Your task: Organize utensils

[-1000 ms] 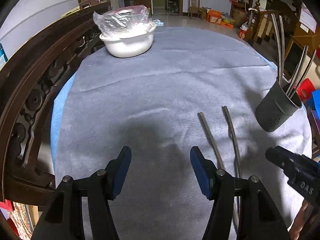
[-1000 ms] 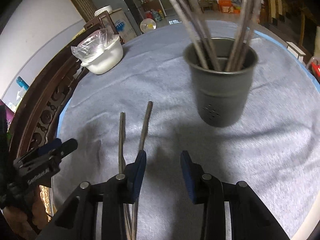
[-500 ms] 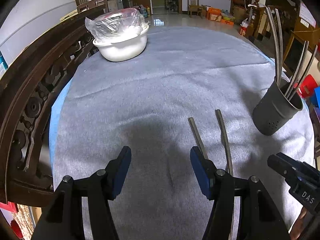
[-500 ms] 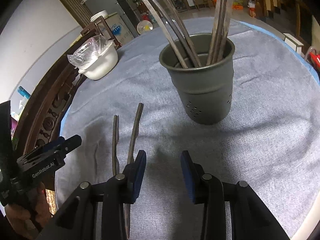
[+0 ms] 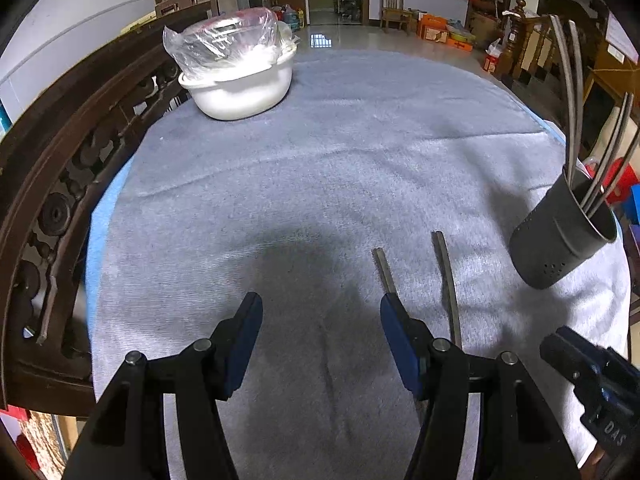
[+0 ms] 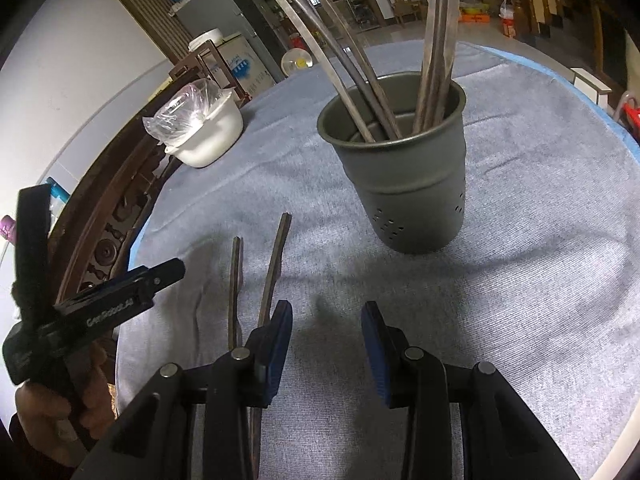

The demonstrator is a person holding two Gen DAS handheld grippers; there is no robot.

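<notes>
Two long metal utensil handles lie side by side on the grey cloth, the left one (image 5: 385, 270) (image 6: 236, 276) and the right one (image 5: 447, 276) (image 6: 276, 264); their near ends are hidden under the grippers. A dark grey holder cup (image 6: 400, 184) (image 5: 560, 240) stands upright with several utensils in it. My left gripper (image 5: 320, 344) is open and empty, just left of the handles. My right gripper (image 6: 326, 344) is open and empty, right of the handles and in front of the cup.
A white bowl covered with a clear plastic bag (image 5: 236, 76) (image 6: 200, 128) stands at the far left of the table (image 5: 320, 152). A carved dark wooden chair back (image 5: 60, 184) runs along the left edge. The table's blue edge (image 6: 600, 96) curves at the right.
Both grippers have pulled back and risen a little; the cup and handles sit further off in the left view, and the right view looks more down into the cup. Both stay open.
</notes>
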